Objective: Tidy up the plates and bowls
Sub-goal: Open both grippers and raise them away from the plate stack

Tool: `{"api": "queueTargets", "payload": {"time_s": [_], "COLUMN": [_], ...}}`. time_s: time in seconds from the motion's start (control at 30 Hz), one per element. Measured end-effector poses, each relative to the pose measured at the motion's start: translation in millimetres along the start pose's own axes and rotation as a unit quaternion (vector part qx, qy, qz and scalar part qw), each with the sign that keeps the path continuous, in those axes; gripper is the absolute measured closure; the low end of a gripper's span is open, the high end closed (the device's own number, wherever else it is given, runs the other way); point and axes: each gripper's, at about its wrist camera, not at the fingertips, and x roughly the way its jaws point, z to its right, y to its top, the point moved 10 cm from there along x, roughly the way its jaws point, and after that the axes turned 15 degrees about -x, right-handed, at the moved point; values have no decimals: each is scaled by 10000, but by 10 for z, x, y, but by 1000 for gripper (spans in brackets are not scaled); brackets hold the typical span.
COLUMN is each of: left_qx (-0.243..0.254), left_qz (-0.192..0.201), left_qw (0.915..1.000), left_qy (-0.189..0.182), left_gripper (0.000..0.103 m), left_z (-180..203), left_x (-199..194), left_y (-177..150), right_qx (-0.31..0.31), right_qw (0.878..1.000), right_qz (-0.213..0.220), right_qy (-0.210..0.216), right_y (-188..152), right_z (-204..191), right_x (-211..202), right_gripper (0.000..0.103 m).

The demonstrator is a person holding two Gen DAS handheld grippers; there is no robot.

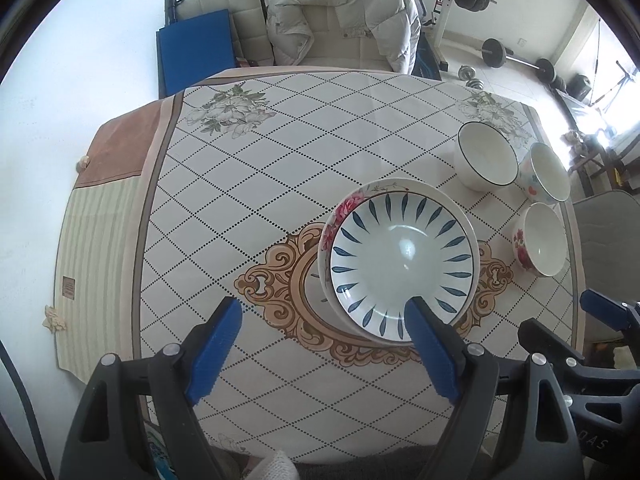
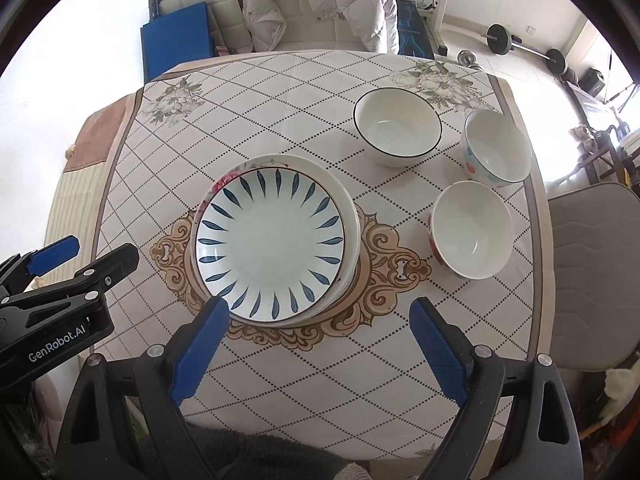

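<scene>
A white plate with blue leaf strokes (image 1: 402, 262) (image 2: 272, 242) lies on top of a stack of plates at the table's middle; a pink-flowered plate (image 1: 340, 216) (image 2: 224, 182) shows under it. Three bowls stand to the right: a white black-rimmed bowl (image 1: 486, 156) (image 2: 398, 130), a dotted bowl (image 1: 546, 174) (image 2: 498, 148) and a red-flowered bowl (image 1: 540, 244) (image 2: 470, 230). My left gripper (image 1: 324, 314) is open, its right fingertip over the plate's near rim. My right gripper (image 2: 318, 312) is open and empty, near the stack's front.
The table wears a diamond-patterned cloth (image 1: 260, 168) (image 2: 280, 92). A chair with a white jacket (image 1: 344, 12) (image 2: 316, 0) stands behind it, a grey chair (image 2: 592, 280) at the right. Weights lie on the floor at the back right.
</scene>
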Motion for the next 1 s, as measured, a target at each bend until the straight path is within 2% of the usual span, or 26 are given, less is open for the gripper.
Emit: {"api": "queueTargets", "payload": {"time_s": [0.37,0.4,0.47,0.53,0.63,0.87,1.0], "left_qx": [145,147,128,108,137,125,96], "left_qz": [491,548,653,700,751,917,1079], "left_qw": [9984,9981,9974,9970,9963,9951,9936], "left_qy": [-226,-256,-265,-324,-396,-359,-329], "left_gripper": [20,18,7,7,7,7,7], "left_z": [-148,-164,-207,-236,-255,-278,-219], "left_x": [-637,-679,-745,-793,-864,-989,-1033], "left_y": [-270,-284,-305,-335,-395,-492,-460], "right_qx": [130,143,167,130,138,320,422], "right_qw": [9976,9974,9968,9960,9950,9943,9914], "right_qz": [591,617,691,724,786,889,1189], "right_qy": [-321,-340,-378,-501,-606,-492,-358], "right_y": [-295,-326,-380,-434,-516,-667,-631], "right_z": [-214,-238,-287,-339,-412,-470,-360], "right_x": [-779,-838,-951,-1040,-1130,-1201,-1258], "right_gripper": [9,9,9,9,9,5,5]}}
